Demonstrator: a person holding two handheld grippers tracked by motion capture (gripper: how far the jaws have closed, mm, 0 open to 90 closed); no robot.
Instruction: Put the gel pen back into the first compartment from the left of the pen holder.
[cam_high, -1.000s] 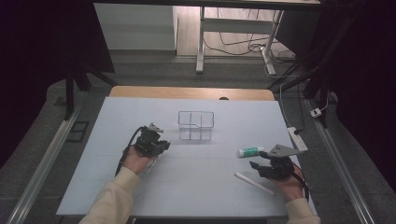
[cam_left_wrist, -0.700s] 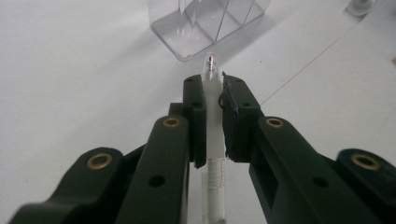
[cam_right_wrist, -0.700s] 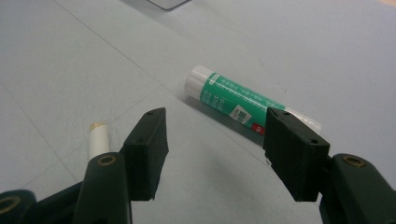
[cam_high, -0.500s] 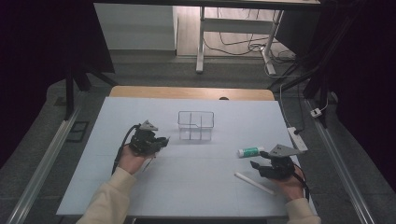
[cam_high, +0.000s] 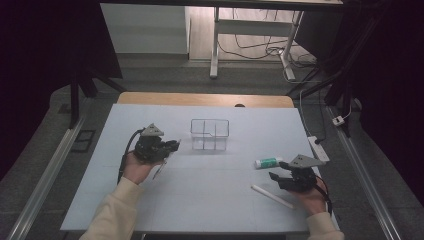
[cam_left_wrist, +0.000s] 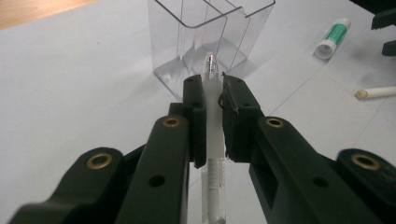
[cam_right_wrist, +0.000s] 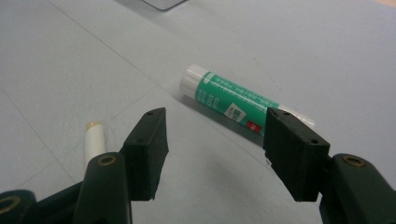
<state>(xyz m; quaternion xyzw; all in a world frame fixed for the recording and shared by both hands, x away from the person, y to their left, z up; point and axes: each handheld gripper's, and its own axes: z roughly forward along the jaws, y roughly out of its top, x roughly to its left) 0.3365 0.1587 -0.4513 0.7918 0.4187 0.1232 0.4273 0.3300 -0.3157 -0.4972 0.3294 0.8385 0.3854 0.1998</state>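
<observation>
Left gripper (cam_left_wrist: 214, 121) pinches a translucent white plastic pen (cam_left_wrist: 213, 140), tip toward the clear divided plastic organiser (cam_left_wrist: 205, 42) just ahead. Right gripper (cam_right_wrist: 215, 154) spread, above the pale surface (cam_right_wrist: 327, 56) near a green-and-white glue stick (cam_right_wrist: 233, 102).

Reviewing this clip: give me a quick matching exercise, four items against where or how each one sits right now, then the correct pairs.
Items:
1. pen
2. glue stick
3. clear organizer
4. white stick

States:
A. standing upright mid-table, compartments empty
B. clamped between the left gripper's jaws
C. lying on the table just ahead of the open right gripper
D. lying at the table's near edge, beside the right hand

Pairs: 1-B, 2-C, 3-A, 4-D
</observation>
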